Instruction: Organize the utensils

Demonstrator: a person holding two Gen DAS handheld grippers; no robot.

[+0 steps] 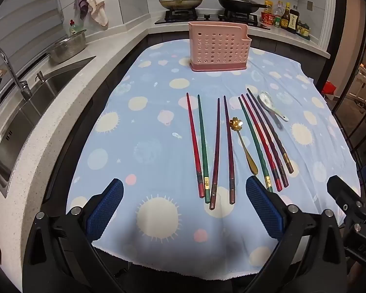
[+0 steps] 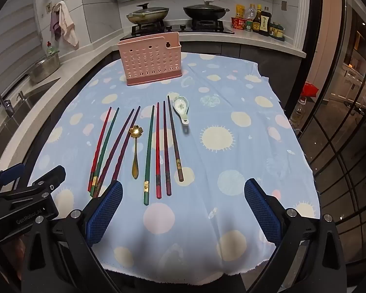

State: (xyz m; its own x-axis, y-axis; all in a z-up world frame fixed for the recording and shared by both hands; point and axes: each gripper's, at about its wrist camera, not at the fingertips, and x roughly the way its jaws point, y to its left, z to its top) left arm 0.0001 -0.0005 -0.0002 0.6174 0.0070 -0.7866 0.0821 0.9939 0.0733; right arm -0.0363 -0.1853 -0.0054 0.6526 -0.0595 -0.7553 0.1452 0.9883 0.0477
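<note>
Several chopsticks (image 1: pixel 216 149) (image 2: pixel 158 151) in red, green and purple lie side by side on a blue dotted tablecloth (image 1: pixel 134 146) (image 2: pixel 231 171). Among them rests a gold flower-headed spoon (image 1: pixel 244 144) (image 2: pixel 135 151). A white ceramic spoon (image 1: pixel 272 106) (image 2: pixel 181 108) lies at the right end of the row. A pink perforated utensil holder (image 1: pixel 219 47) (image 2: pixel 150 59) stands upright at the far side of the table. My left gripper (image 1: pixel 184 207) hovers open above the near ends of the left chopsticks. My right gripper (image 2: pixel 183 207) is open too, over the near cloth, with nothing between its fingers.
A steel sink (image 1: pixel 31 117) with a tap (image 1: pixel 9 70) runs along the left counter. At the back, two lidded pans (image 1: pixel 180 0) (image 2: pixel 203 11) sit on a stove, with sauce bottles (image 1: pixel 285 18) (image 2: pixel 258 22) to their right. Glass doors (image 2: pixel 341 122) close the right side.
</note>
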